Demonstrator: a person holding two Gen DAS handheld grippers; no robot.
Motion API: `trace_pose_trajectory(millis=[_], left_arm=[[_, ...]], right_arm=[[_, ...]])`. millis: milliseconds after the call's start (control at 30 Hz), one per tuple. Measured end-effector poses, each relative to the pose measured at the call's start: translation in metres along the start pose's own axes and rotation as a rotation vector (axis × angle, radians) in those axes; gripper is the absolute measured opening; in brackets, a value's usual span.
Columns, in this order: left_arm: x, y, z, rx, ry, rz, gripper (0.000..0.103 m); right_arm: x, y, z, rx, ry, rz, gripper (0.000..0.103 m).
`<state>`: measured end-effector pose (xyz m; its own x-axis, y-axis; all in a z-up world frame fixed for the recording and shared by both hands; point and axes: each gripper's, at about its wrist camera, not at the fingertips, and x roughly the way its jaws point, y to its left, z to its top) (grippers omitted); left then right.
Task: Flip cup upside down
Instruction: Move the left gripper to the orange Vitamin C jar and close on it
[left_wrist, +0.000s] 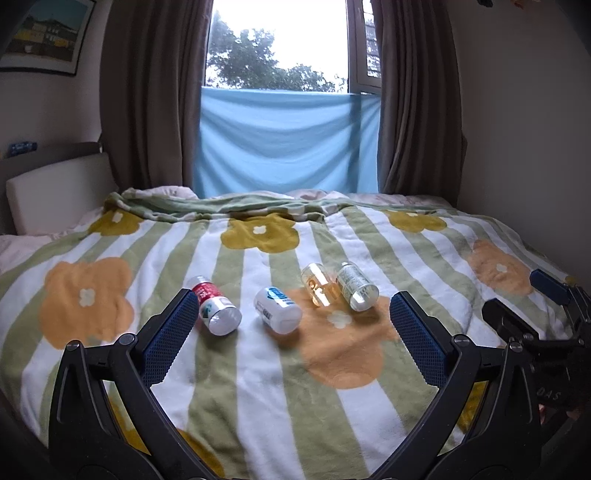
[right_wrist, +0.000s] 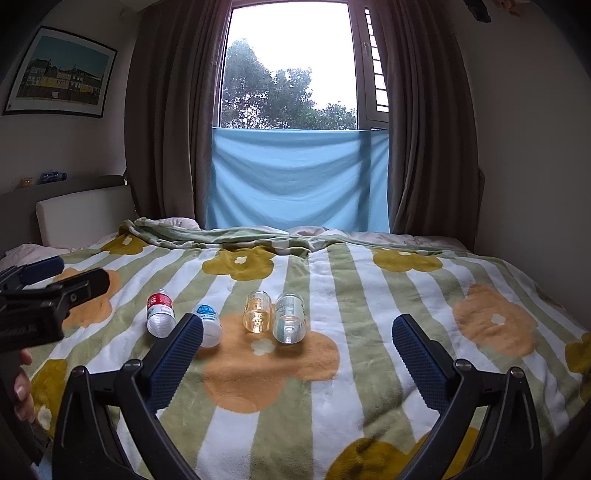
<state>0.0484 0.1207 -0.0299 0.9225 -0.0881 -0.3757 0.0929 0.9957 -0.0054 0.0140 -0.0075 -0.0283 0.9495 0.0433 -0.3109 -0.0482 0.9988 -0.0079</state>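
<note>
Several small cup-like containers lie on their sides in a row on the flowered blanket (left_wrist: 258, 387). From left: a red-labelled one (left_wrist: 216, 306) (right_wrist: 160, 313), a white one with a blue label (left_wrist: 277, 311) (right_wrist: 208, 326), an amber clear one (left_wrist: 320, 285) (right_wrist: 257, 312), and a clear one with a pale label (left_wrist: 357, 286) (right_wrist: 289, 318). My left gripper (left_wrist: 293, 325) hovers open just in front of them, nothing between its fingers. My right gripper (right_wrist: 297, 345) is open too, near the clear pair; its left finger (right_wrist: 177, 362) covers part of the white container.
The bed's blanket (right_wrist: 369, 369) spreads wide to the right and front. A headboard cushion (left_wrist: 55, 192) stands at the left, curtains (left_wrist: 147, 92) and a blue cloth (left_wrist: 288, 144) over the window behind. A person's hand (right_wrist: 22, 387) holds the left gripper at the left edge.
</note>
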Motion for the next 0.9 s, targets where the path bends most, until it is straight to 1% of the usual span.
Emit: trace_pose_trajectory(millis=[67, 133, 233, 333, 433, 567, 633, 733, 900], left_arm=[[0.026, -0.002, 0.011, 0.012, 0.06, -0.031, 0.103], [0.06, -0.006, 0.025, 0.029, 0.126, -0.046, 0.103], [0.119, -0.012, 0.043, 0.05, 0.234, -0.039, 0.103], [0.186, -0.016, 0.053, 0.042, 0.36, -0.034, 0.103], [0.246, -0.02, 0.056, 0.038, 0.446, -0.007, 0.103], [0.315, -0.023, 0.049, 0.028, 0.575, 0.021, 0.103], [0.342, -0.024, 0.043, 0.032, 0.624, 0.045, 0.103], [0.371, -0.028, 0.034, 0.026, 0.696, 0.044, 0.103], [0.402, -0.033, 0.018, 0.029, 0.789, 0.054, 0.103]], right_arm=[[0.006, -0.004, -0.003, 0.008, 0.012, 0.008, 0.102], [0.01, -0.009, -0.006, 0.018, 0.019, 0.019, 0.102], [0.018, -0.019, -0.011, 0.04, 0.03, 0.031, 0.102], [0.026, -0.024, -0.015, 0.05, 0.051, 0.046, 0.102], [0.035, -0.028, -0.018, 0.04, 0.061, 0.045, 0.102], [0.046, -0.038, -0.024, 0.04, 0.074, 0.044, 0.102], [0.052, -0.043, -0.029, 0.046, 0.09, 0.046, 0.102], [0.06, -0.049, -0.036, 0.059, 0.11, 0.051, 0.102], [0.071, -0.054, -0.042, 0.073, 0.132, 0.067, 0.102]])
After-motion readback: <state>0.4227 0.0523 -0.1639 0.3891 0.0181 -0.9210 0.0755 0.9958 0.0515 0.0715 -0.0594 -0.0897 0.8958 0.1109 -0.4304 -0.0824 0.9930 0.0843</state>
